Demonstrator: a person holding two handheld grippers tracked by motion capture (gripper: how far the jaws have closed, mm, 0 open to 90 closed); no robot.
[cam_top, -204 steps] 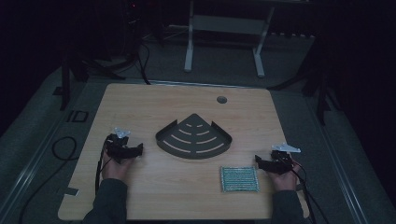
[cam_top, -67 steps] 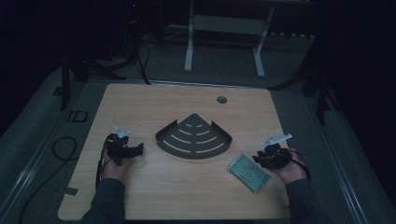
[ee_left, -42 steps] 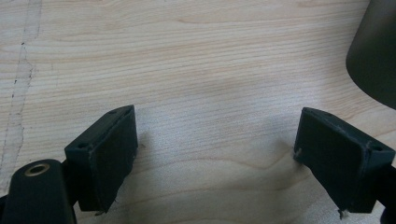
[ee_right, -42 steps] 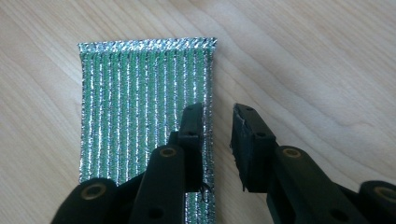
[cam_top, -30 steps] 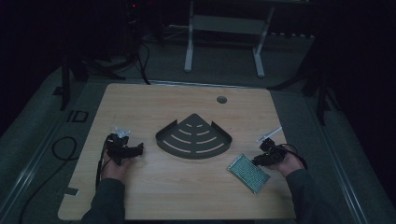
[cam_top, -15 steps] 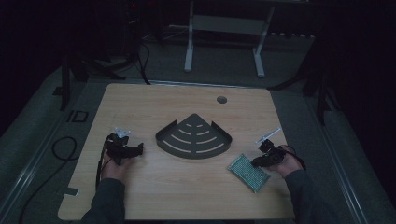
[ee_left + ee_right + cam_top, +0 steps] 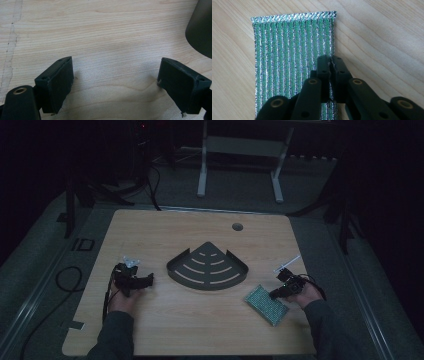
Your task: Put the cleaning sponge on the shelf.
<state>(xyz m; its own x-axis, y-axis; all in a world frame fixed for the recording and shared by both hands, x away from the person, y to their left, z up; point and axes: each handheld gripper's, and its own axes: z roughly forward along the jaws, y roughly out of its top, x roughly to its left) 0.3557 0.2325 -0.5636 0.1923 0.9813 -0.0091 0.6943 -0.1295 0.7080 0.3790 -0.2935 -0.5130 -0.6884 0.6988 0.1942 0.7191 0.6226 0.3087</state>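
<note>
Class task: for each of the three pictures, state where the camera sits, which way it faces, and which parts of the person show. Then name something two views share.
High view: above the person's side, looking forward and down on the wooden table; both forearms, left gripper, right gripper.
Left gripper view: on the left gripper, facing down at bare wood between its open jaws.
Right gripper view: on the right gripper, facing down; jaws shut on the green-silver scrubbing pad at its edge.
Shared: the pad; the dark corner tray.
</note>
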